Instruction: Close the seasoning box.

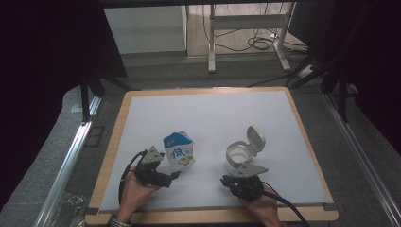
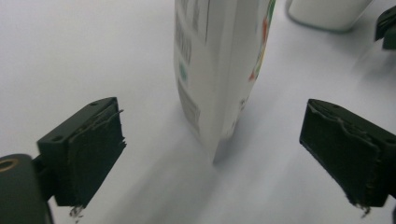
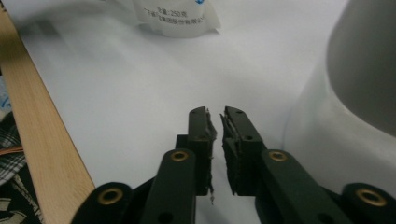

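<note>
A small blue-and-white milk carton (image 1: 179, 151) stands upright left of centre on the white table top. My left gripper (image 1: 173, 178) sits low just in front of it, open wide. In the left gripper view the carton's (image 2: 219, 70) lower corner lies ahead between the two pads, touching neither, with my left gripper (image 2: 212, 112) around it. A white round container (image 1: 238, 155) with its flip lid (image 1: 256, 139) raised stands to the right. My right gripper (image 1: 223, 180) lies in front of it, pointing left, shut with nothing between its jaws (image 3: 216, 114).
The white sheet (image 1: 213, 109) lies on a board with a wooden rim (image 3: 42, 140). The container's wall (image 3: 364, 70) is close on the right in the right gripper view, and the carton (image 3: 175, 16) is far ahead. Metal rails (image 1: 71, 156) flank the table; desk legs and cables lie beyond.
</note>
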Demonstrator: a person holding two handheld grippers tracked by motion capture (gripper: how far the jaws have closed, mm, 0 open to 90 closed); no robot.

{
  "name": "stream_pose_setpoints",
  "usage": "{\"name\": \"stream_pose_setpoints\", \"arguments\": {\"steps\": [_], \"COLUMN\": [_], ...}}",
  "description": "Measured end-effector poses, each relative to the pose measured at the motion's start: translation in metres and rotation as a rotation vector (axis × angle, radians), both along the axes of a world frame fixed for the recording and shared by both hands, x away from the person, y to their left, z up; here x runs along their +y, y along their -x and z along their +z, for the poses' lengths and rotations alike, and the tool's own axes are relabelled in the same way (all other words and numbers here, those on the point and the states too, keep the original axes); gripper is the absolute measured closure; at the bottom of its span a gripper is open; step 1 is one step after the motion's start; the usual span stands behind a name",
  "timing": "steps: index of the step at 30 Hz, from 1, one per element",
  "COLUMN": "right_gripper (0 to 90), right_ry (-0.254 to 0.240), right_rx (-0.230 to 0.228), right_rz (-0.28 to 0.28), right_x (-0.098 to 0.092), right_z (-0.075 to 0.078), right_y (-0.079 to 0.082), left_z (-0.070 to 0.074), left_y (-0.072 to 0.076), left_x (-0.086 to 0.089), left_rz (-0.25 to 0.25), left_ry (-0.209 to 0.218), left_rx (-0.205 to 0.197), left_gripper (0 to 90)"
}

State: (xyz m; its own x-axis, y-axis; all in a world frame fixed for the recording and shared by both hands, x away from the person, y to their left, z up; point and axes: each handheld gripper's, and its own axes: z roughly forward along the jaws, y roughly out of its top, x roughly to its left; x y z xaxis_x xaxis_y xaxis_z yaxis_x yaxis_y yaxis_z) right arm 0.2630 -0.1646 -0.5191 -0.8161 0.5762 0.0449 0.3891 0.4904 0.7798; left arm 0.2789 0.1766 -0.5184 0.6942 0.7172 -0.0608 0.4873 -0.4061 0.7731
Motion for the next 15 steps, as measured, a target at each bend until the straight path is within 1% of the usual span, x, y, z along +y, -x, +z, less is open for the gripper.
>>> {"name": "stream_pose_setpoints", "arguments": {"steps": [2,4,8,9,12,15], "right_gripper": [85.4,86.1,88.3,88.9,89.0,89.0], "right_ry": [0.012,0.013,0.006,0.003,0.006,0.011], "right_rx": [-0.005,0.001,0.001,-0.001,-0.002,-0.002], "right_rz": [-0.010,-0.012,-0.031,-0.045,-0.053,-0.067], "right_x": [-0.004,-0.006,-0.014,-0.019,-0.022,-0.028], "right_z": [0.000,0.000,0.000,0.000,0.001,0.001], "right_y": [0.000,0.000,0.000,0.000,0.000,-0.001], "left_z": [-0.005,-0.009,-0.014,-0.015,-0.021,-0.027], "left_y": [0.002,0.004,0.008,0.009,0.010,0.010], "left_x": [0.001,0.001,0.004,0.004,0.006,0.007], "left_rz": [0.014,0.026,0.054,0.059,0.075,0.085], "left_ry": [-0.012,-0.020,-0.041,-0.046,-0.055,-0.075], "left_rx": [0.014,0.026,0.029,0.028,0.036,0.043], "left_gripper": [4.6,4.1,3.5,3.5,3.6,3.6]}}
